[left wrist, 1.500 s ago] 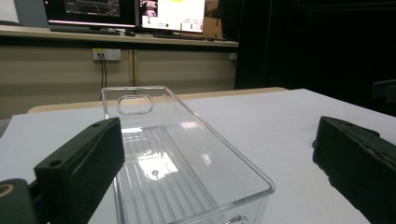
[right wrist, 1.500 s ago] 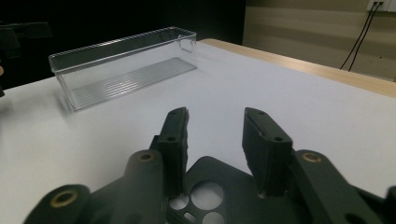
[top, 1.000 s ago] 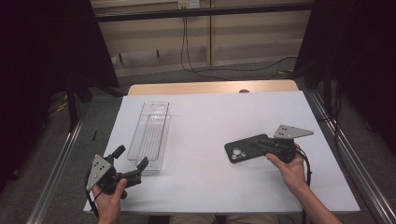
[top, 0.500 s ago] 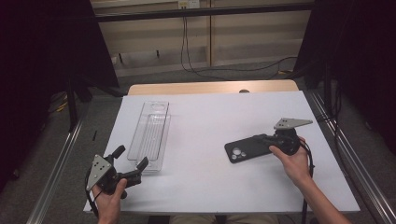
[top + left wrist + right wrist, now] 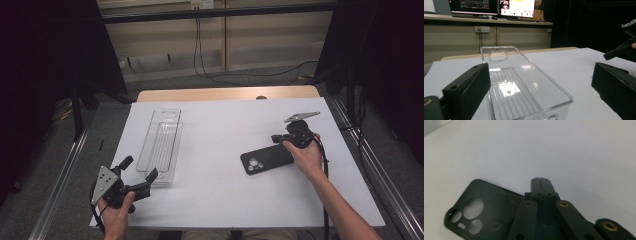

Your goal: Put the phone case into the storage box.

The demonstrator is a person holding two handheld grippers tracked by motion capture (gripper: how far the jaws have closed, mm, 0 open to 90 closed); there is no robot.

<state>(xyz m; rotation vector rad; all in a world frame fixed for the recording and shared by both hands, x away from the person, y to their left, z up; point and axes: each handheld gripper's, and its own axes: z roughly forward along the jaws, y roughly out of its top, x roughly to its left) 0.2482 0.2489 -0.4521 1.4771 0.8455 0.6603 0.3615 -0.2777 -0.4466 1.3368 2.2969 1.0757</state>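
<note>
White tabletop seen from the high view, wood strip along the far edge, grey floor, dark curtains and cables beyond. Near the front left corner, left hand wrapped round the left gripper, jaws spread wide, tips just short of the near end of a clear plastic tray whose long axis runs from front to far edge. Toward the right edge, right hand holding the right gripper angled leftward, above the right end of a black phone case lying flat, long axis roughly left to right, camera cutouts at its left end. From the left gripper view, wide-set jaws flanking the tray's near end, monitors on a shelf behind, right gripper's tip at the right. From the right gripper view, jaws pressed together with nothing between, right gripper over bare tabletop, phone case just left of and partly under the linkage.
</note>
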